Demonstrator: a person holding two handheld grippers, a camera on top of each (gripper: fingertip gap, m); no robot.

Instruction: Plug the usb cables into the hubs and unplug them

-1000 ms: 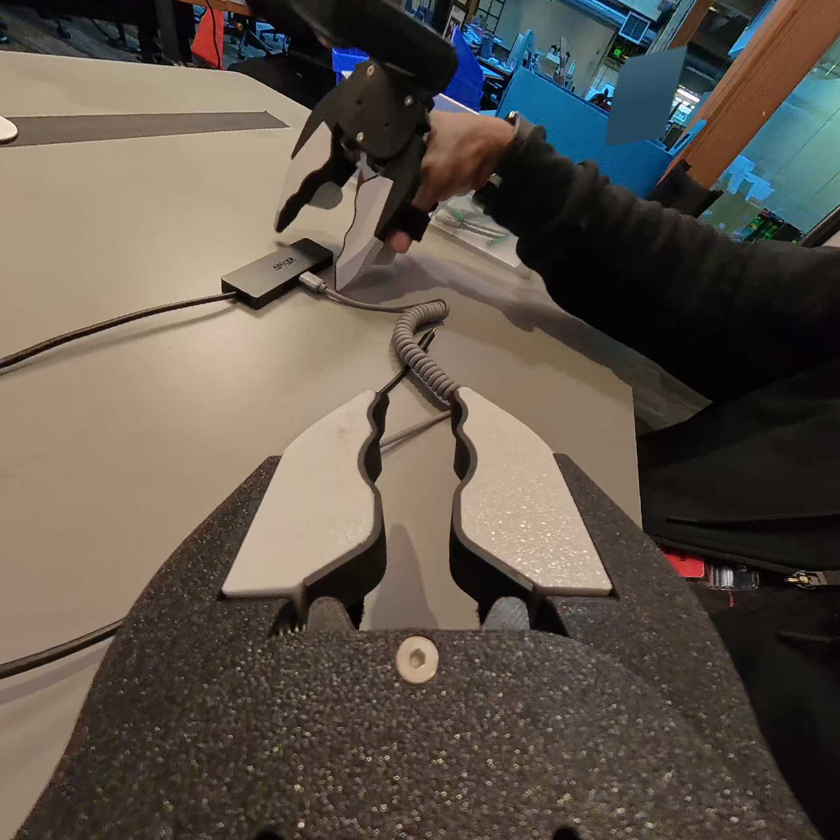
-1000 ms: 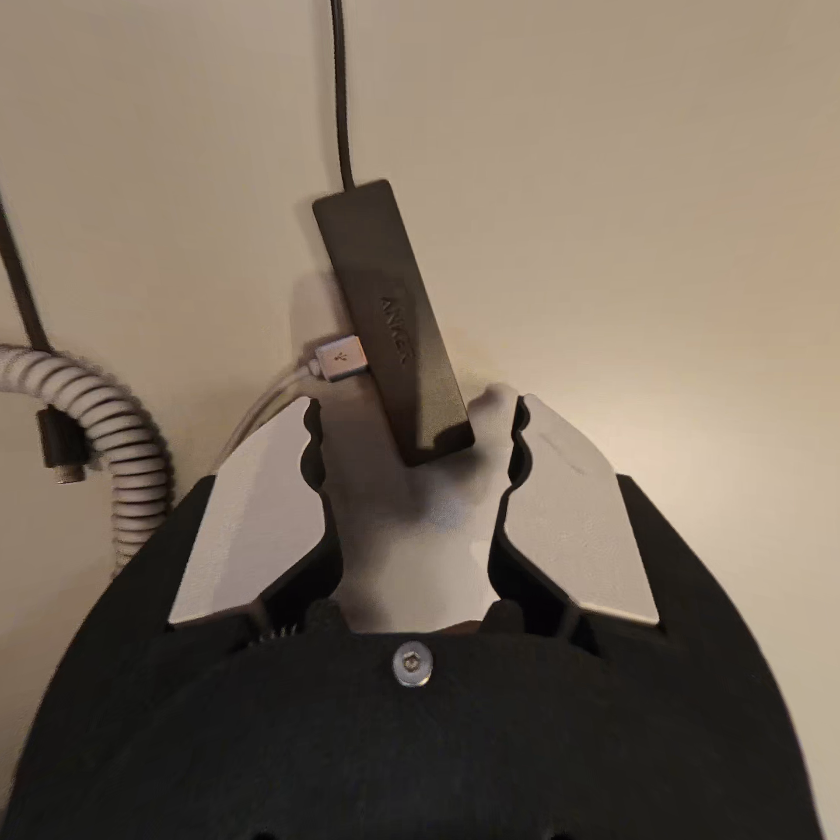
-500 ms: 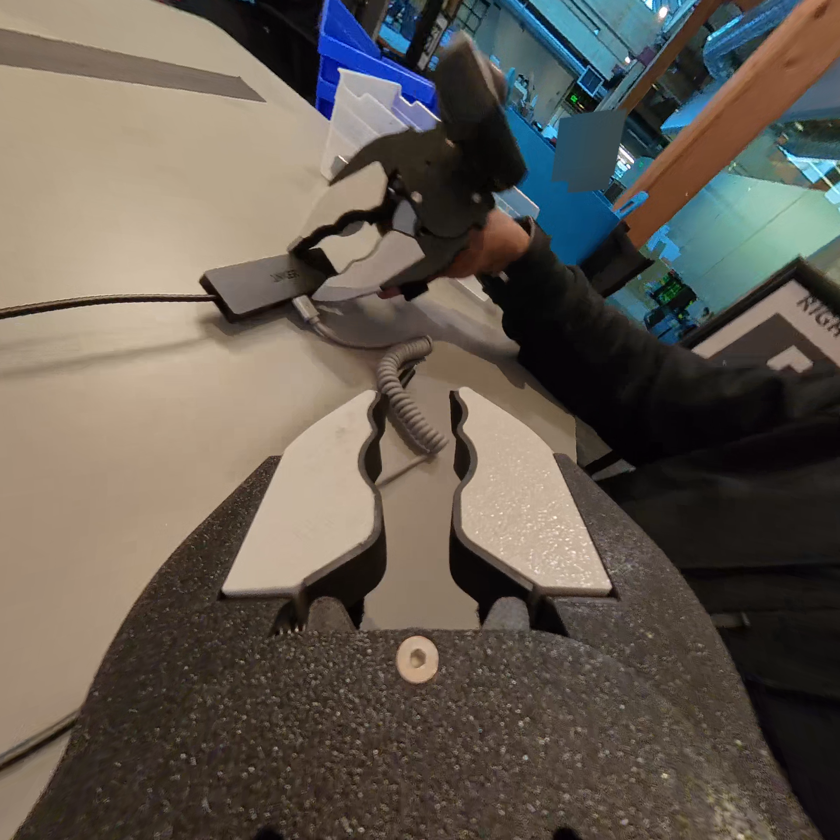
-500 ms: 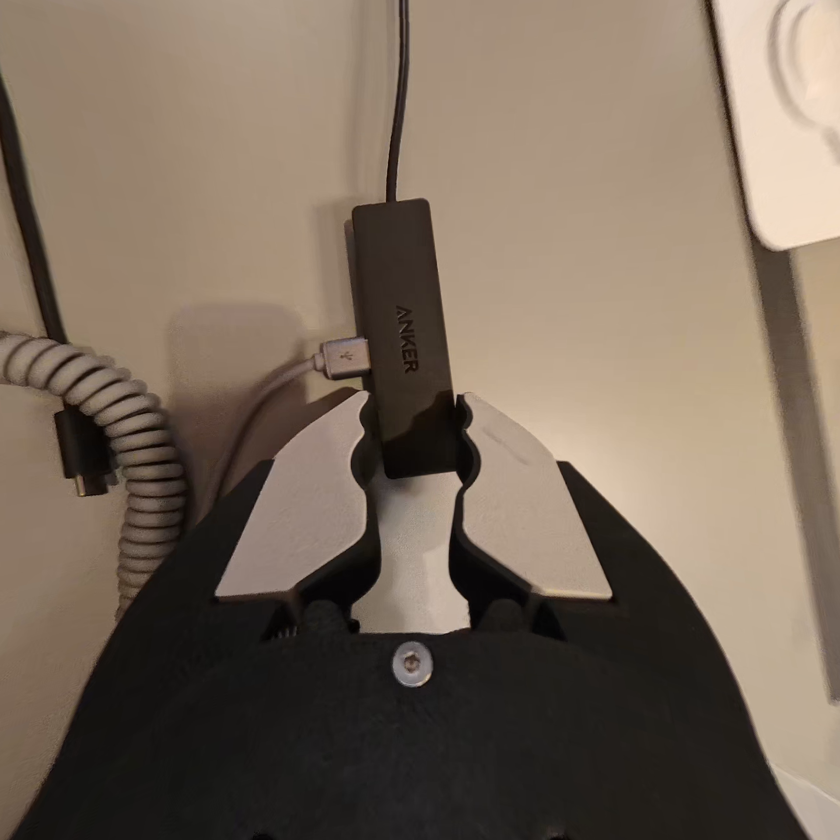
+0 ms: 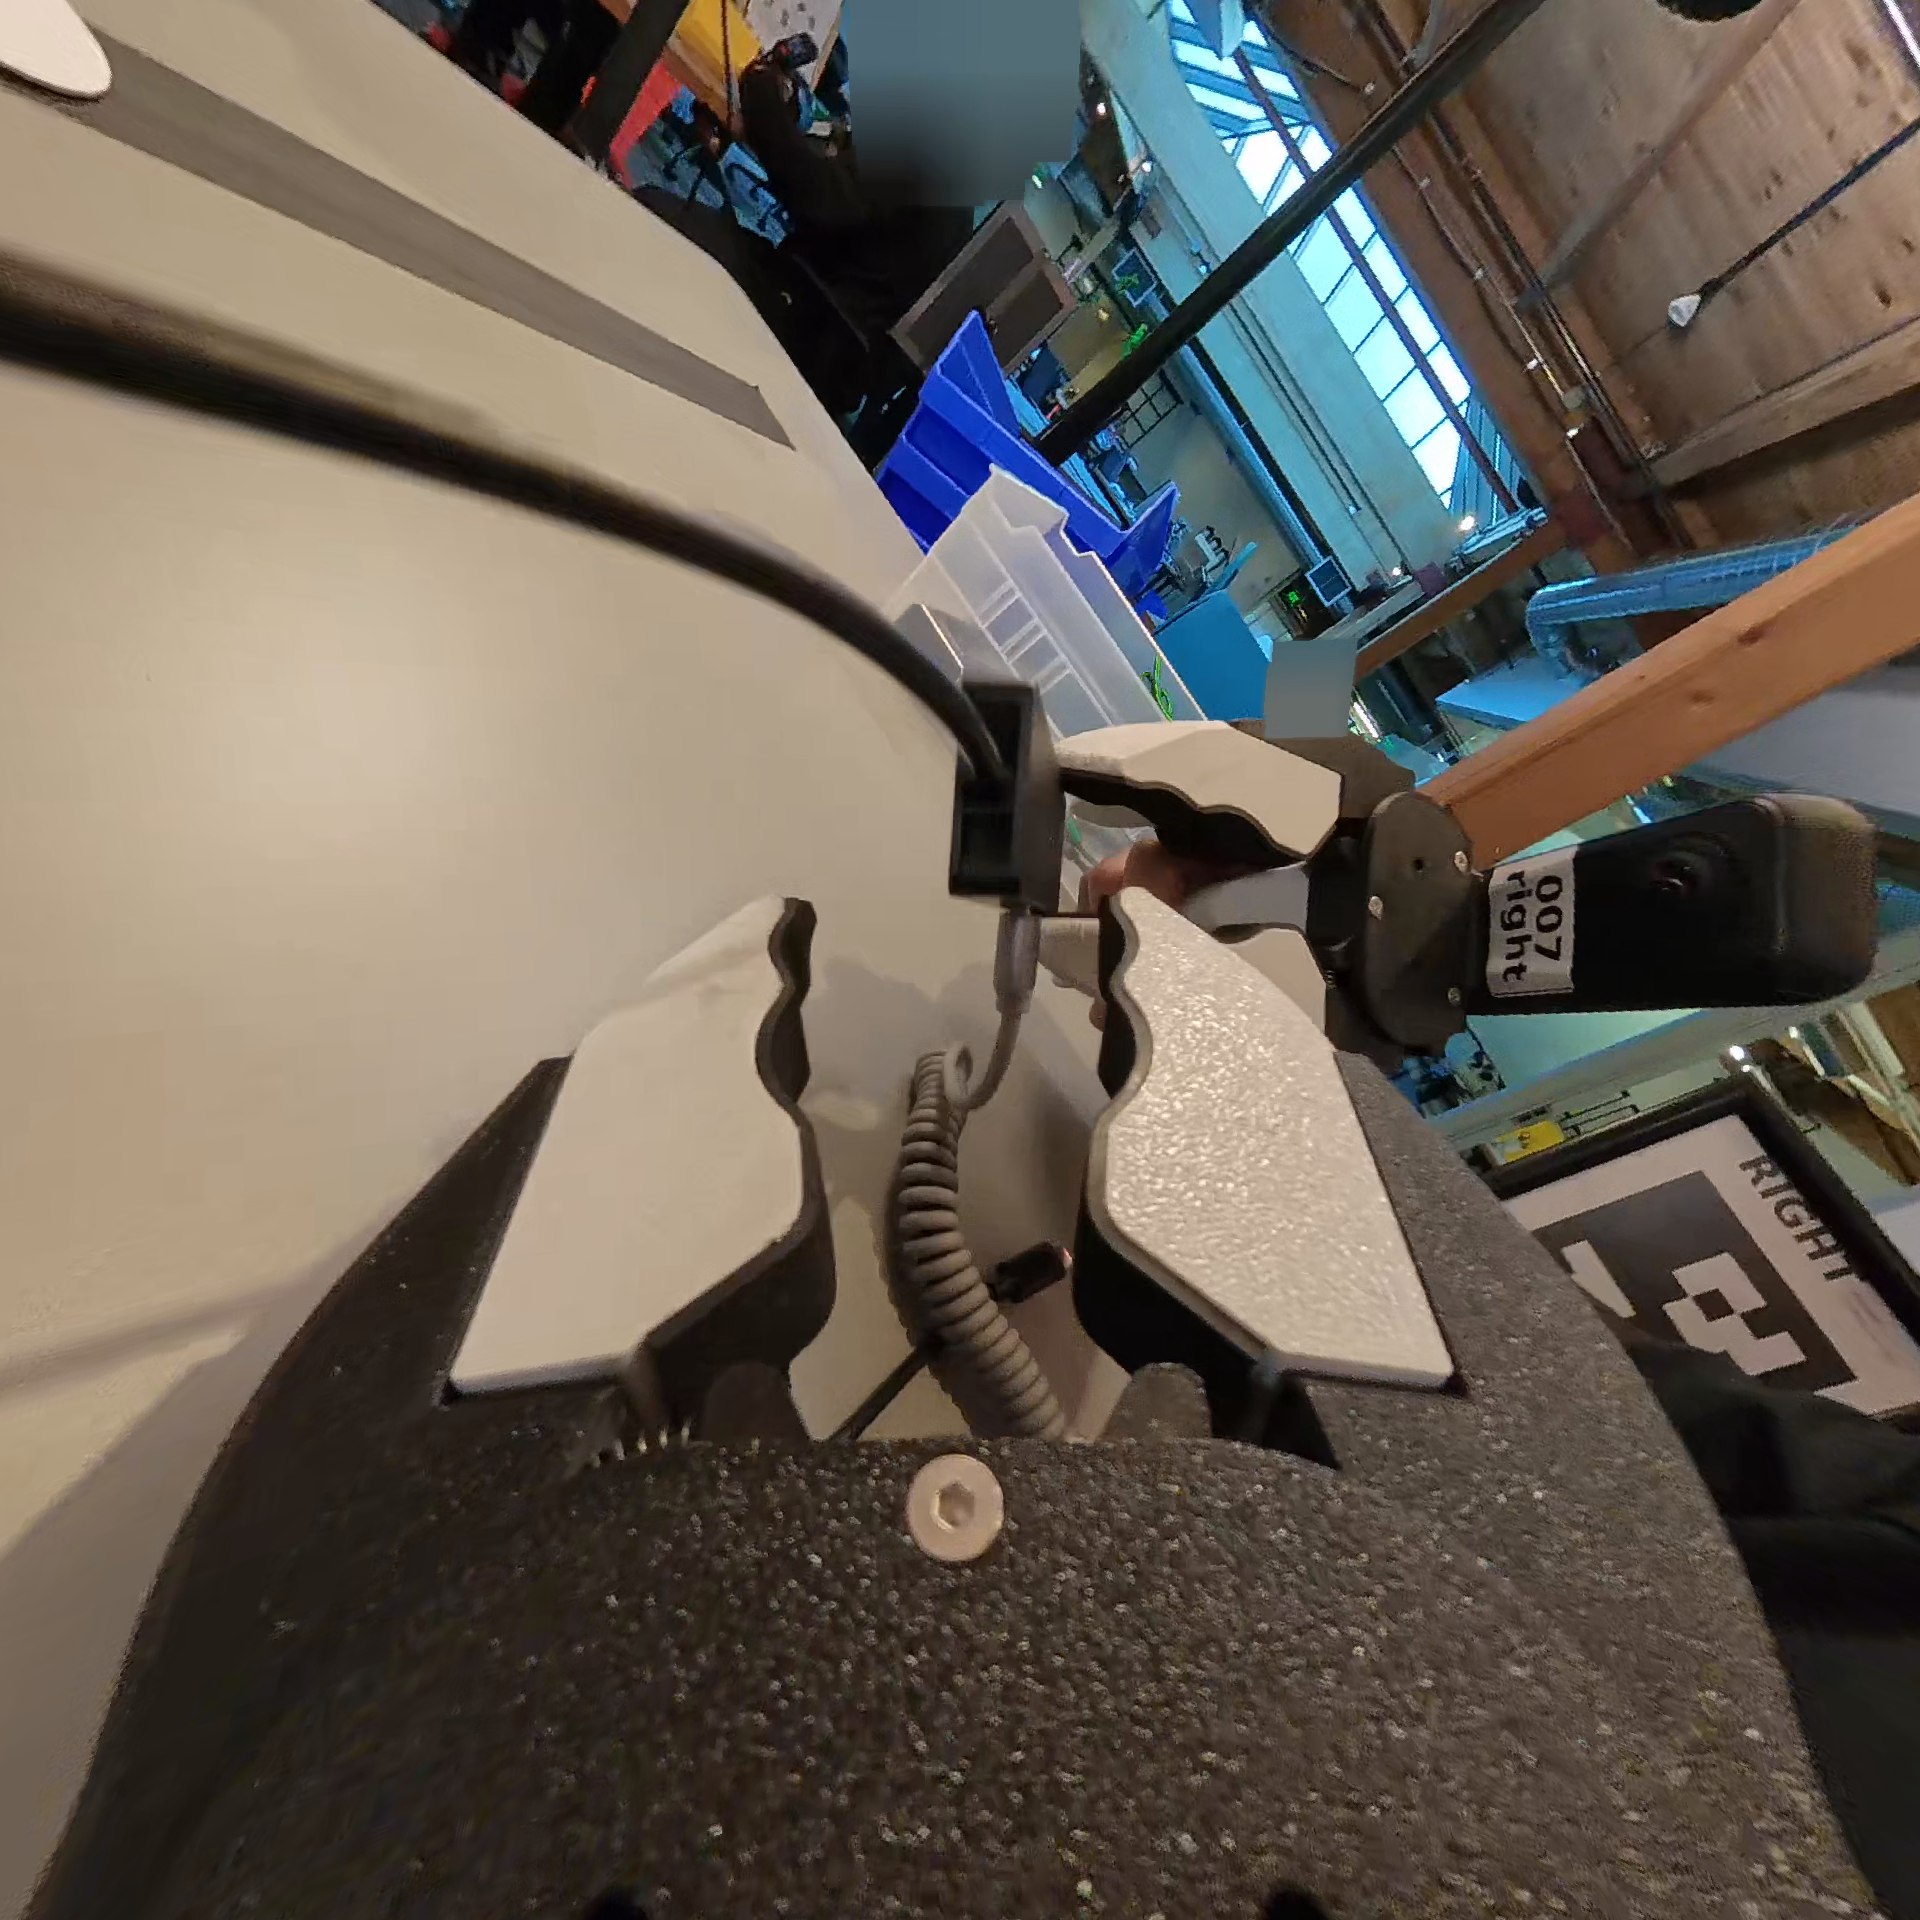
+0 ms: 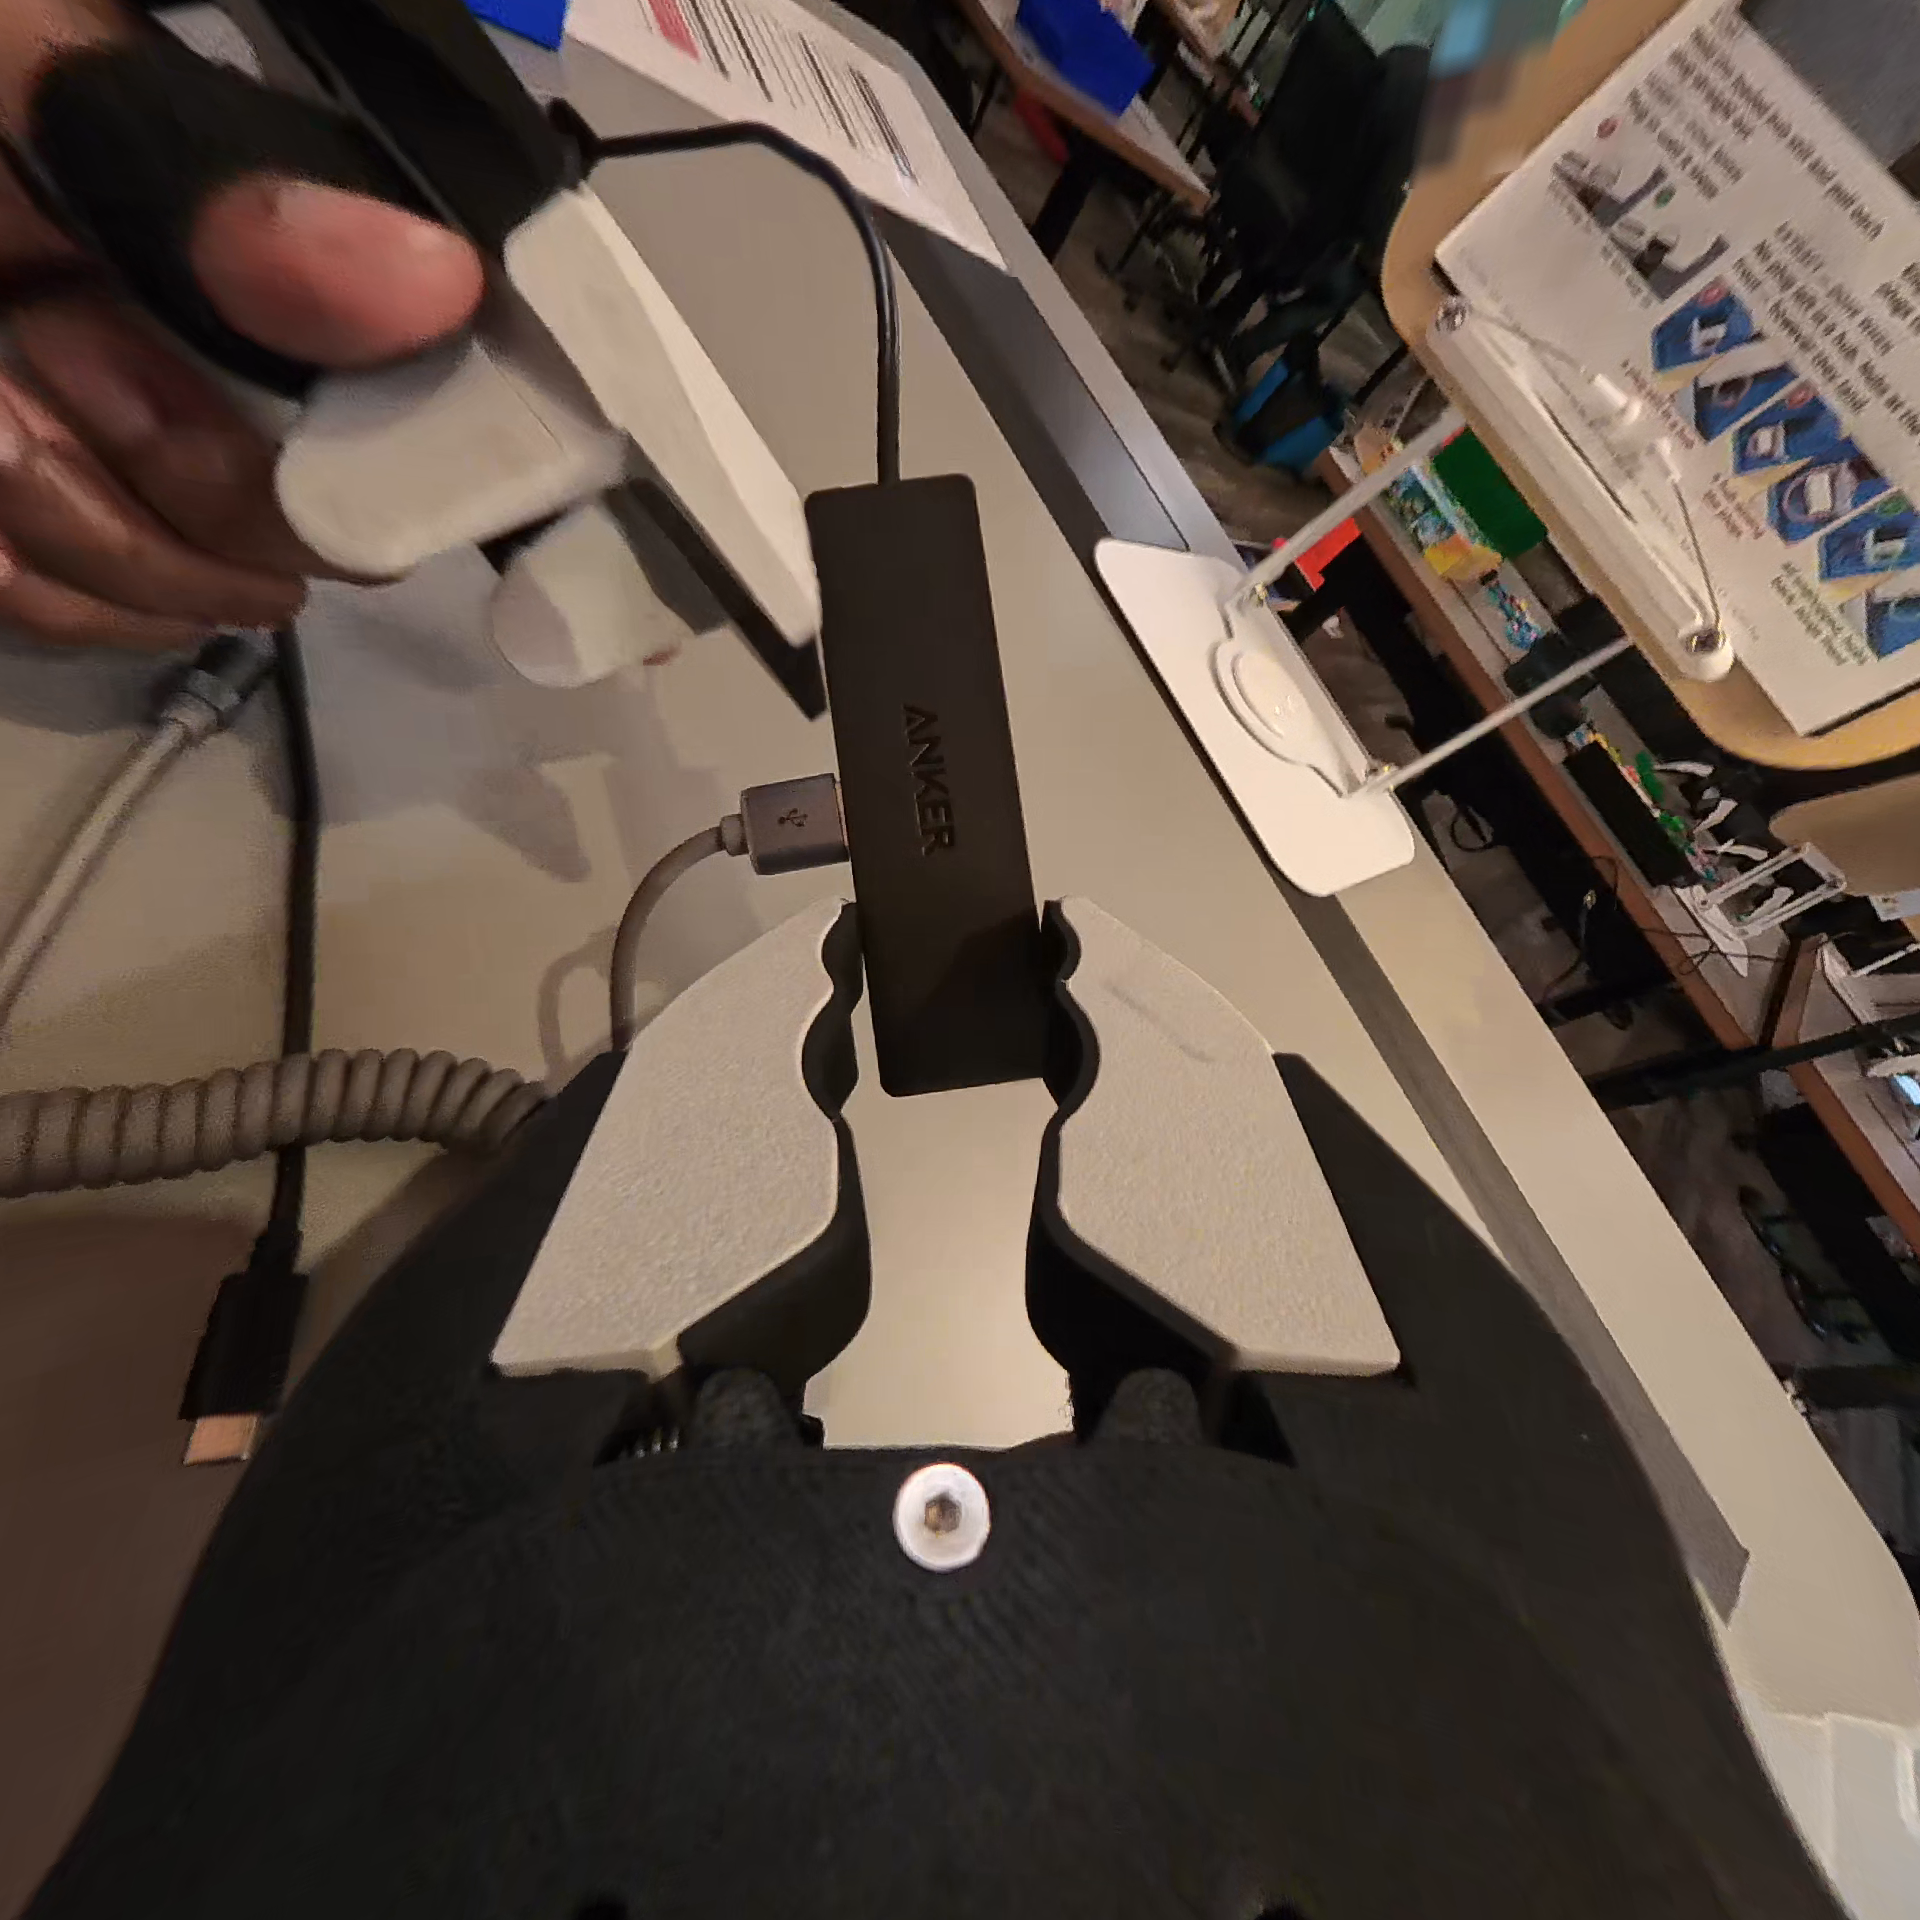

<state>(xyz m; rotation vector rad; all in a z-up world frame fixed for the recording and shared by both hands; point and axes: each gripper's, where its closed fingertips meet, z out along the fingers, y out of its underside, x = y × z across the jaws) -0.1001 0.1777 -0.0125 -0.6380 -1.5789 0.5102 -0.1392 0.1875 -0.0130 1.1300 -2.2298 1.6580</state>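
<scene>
Cool daylight from high windows (image 5: 1340, 260) floods my left view, the table (image 5: 312, 727) pale and fisheye-bent — the black cable (image 5: 416, 436) smears. My right view runs warm and dim — the hand (image 6: 156, 343) blurs, soft shadows pooling beneath the hub (image 6: 925, 748).

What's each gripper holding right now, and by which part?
Right gripper clamps the black hub by its near end. Left gripper is open, holding nothing.
</scene>
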